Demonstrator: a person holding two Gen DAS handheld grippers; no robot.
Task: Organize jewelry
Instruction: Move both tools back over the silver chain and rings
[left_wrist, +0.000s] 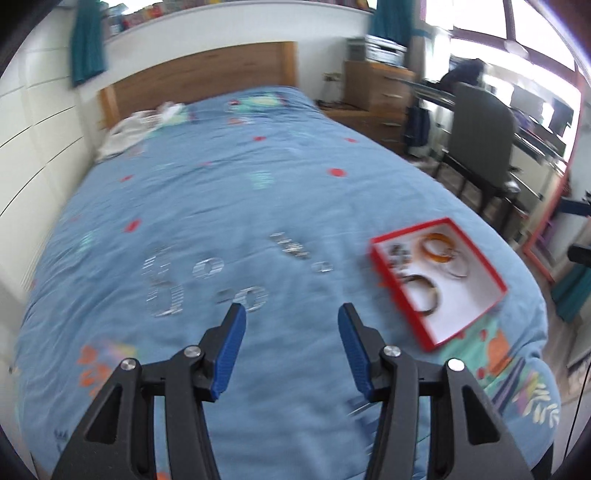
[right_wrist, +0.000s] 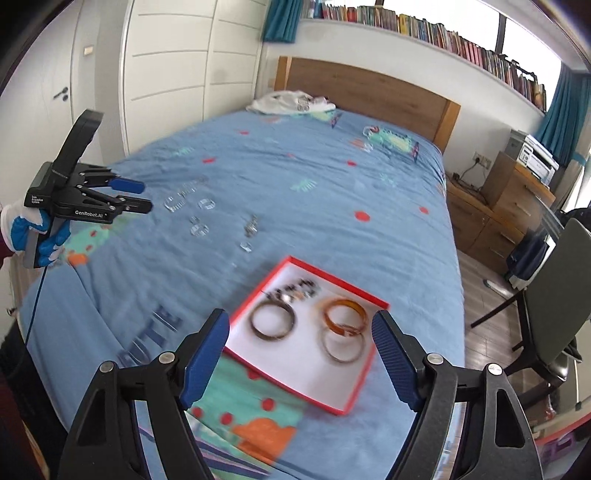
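Observation:
A red-rimmed white tray (right_wrist: 364, 384) lies on the blue bedspread and holds an orange bangle (right_wrist: 345, 314), a dark bangle (right_wrist: 272, 320), a pale bangle (right_wrist: 343, 345) and small pieces. It also shows in the left wrist view (left_wrist: 476, 258). Several clear and silver jewelry pieces (right_wrist: 199, 210) lie loose on the bed, also in the left wrist view (left_wrist: 207, 280). My left gripper (left_wrist: 291, 314) is open and empty above the bed, near the loose pieces; it shows in the right wrist view (right_wrist: 138, 197). My right gripper (right_wrist: 301, 325) is open and empty over the tray.
The bed (right_wrist: 332, 177) has a wooden headboard (right_wrist: 369, 92) and crumpled white cloth (right_wrist: 288, 101) near it. A white wardrobe (right_wrist: 177, 66) stands on the left. A wooden dresser (right_wrist: 509, 206) and a dark chair (right_wrist: 554, 295) stand on the right.

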